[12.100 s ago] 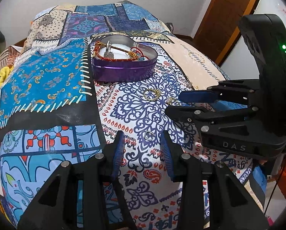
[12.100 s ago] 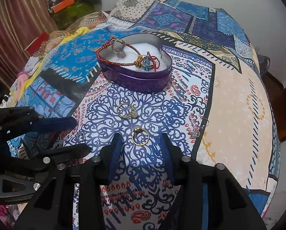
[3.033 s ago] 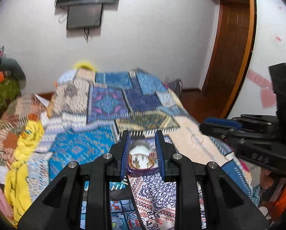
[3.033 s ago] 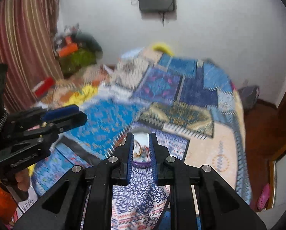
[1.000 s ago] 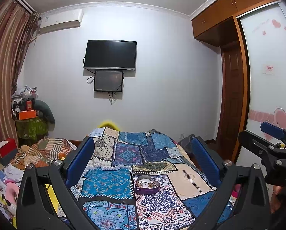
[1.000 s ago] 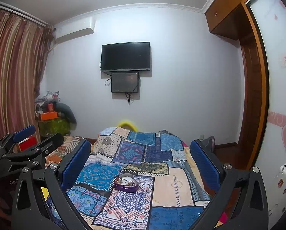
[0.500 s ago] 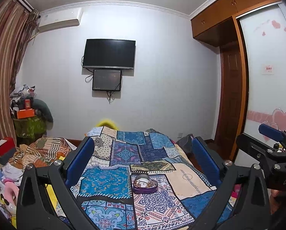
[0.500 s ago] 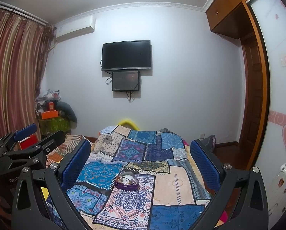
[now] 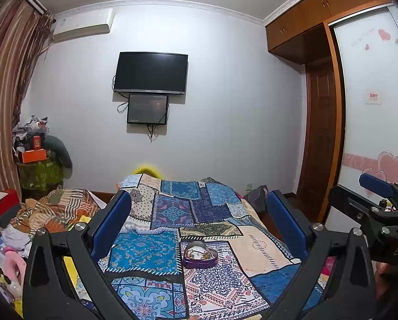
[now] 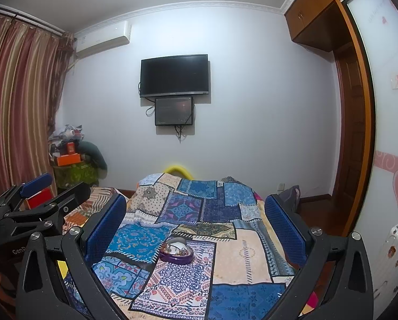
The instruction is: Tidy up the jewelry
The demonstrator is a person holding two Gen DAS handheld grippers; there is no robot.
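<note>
Left gripper [image 9: 199,213] fingers spread wide, right gripper [image 10: 196,213] fingers spread wide, both held well back from the purple heart-shaped tin [image 9: 199,256] of jewelry on the patchwork bedspread [image 9: 169,242]

Left gripper [image 9: 199,222] is held level, aimed forward, jaws spread wide; nothing is gripped between the blue pads [image 9: 111,220]. Right gripper [image 10: 195,221] is likewise held level and forward, jaws spread wide, blue pads [image 10: 104,224] bare. Both are raised side by side, well apart. In the left wrist view the right gripper is seen at the right edge; in the right wrist view the left gripper is seen at the left edge.
</note>
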